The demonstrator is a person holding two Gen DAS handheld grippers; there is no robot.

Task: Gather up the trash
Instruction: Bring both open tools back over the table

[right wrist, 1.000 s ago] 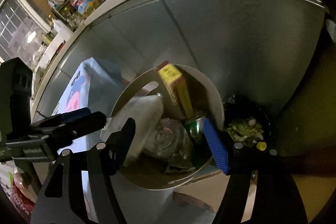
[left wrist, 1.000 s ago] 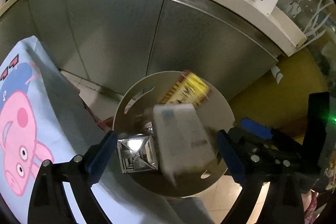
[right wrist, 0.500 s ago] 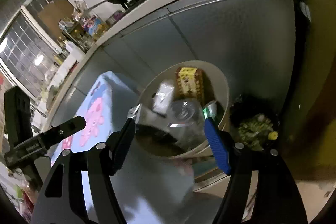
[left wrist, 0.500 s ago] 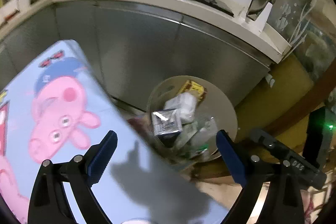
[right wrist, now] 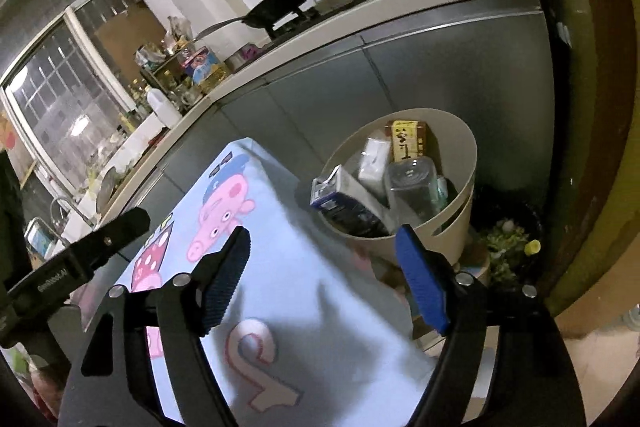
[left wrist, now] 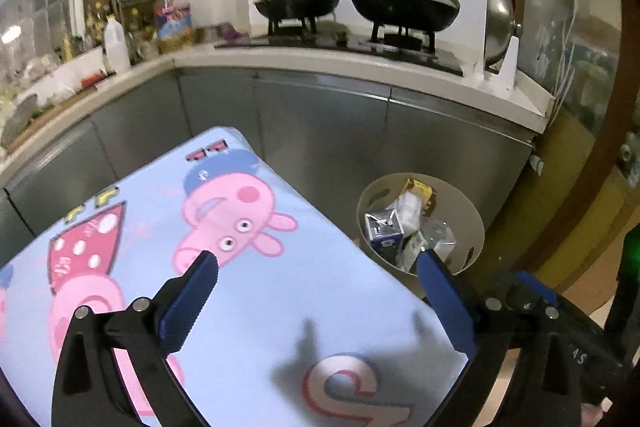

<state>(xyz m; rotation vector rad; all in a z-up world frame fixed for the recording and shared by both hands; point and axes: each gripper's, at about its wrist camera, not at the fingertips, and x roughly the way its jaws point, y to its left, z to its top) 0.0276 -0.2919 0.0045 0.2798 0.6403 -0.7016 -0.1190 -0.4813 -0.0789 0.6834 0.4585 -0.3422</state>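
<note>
Both grippers wide open, nothing gripped. Left gripper (left wrist: 316, 269): blue-padded jaws spread, hovering over light-blue tablecloth w/ pink cartoon pig print (left wrist: 240, 267), nothing btwn pads. Right gripper (right wrist: 322, 241): jaws have just been opening further, also empty, over same cloth's edge (right wrist: 320, 291); left gripper body visible at far left of right-wrist view. Trash sits in round beige plastic bin (left wrist: 468, 211) on floor, just beside table corner and against grey metal cabinet fronts (left wrist: 320, 131). Bin contents: dark-blue/silver carton (right wrist: 340, 199) leaning on near rim, white crumpled paper pack (right wrist: 374, 163), yellow printed box (right wrist: 408, 143) upright against far wall, clear plastic bottle (right wrist: 416, 183) on its side. Same carton (left wrist: 382, 231) and yellow box (left wrist: 420, 189) seen from left wrist. Small dark pot w/ green bits (right wrist: 508, 239) on floor right of bin. White countertop (left wrist: 360, 67) above cabinets carries two black woks on burners (left wrist: 404, 3), steel lid (left wrist: 498, 23) standing on edge at right end.
</note>
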